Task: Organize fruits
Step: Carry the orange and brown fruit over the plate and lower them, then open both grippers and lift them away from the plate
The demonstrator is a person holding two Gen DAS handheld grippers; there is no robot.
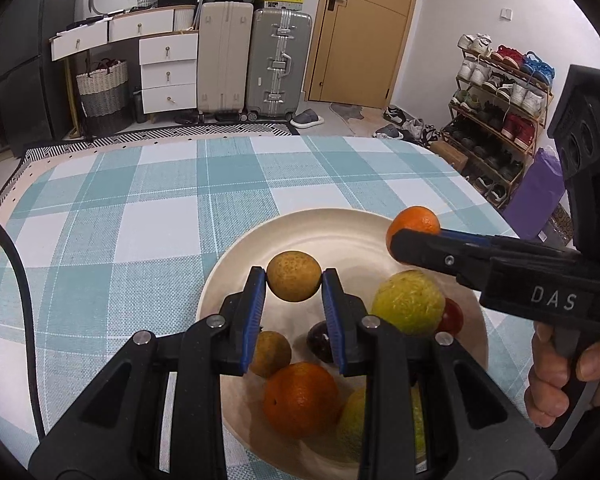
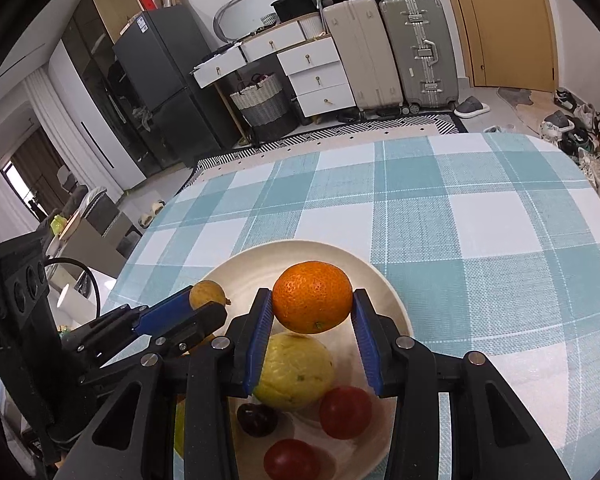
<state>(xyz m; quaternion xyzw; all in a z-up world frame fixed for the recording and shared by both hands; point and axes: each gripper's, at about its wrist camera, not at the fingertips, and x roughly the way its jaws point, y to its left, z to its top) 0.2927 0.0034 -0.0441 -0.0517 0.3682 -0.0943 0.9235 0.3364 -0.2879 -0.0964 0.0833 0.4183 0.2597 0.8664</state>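
Note:
My left gripper (image 1: pixel 294 282) is shut on a small brownish-yellow round fruit (image 1: pixel 294 276) and holds it above the cream plate (image 1: pixel 236 256). My right gripper (image 2: pixel 312 304) is shut on an orange (image 2: pixel 312 297), also held above the plate (image 2: pixel 396 308); it shows in the left wrist view (image 1: pixel 414 222) too. On the plate lie a yellow-green fruit (image 1: pixel 408 302), another orange (image 1: pixel 300 398), a second brownish fruit (image 1: pixel 270 354), a dark plum (image 1: pixel 320 340) and red fruits (image 2: pixel 345 412).
The plate sits near the front of a table with a teal and white checked cloth (image 1: pixel 160 208). Beyond the table are suitcases (image 1: pixel 252 64), white drawers (image 1: pixel 168 76), a shoe rack (image 1: pixel 500 100) and a door (image 1: pixel 364 28).

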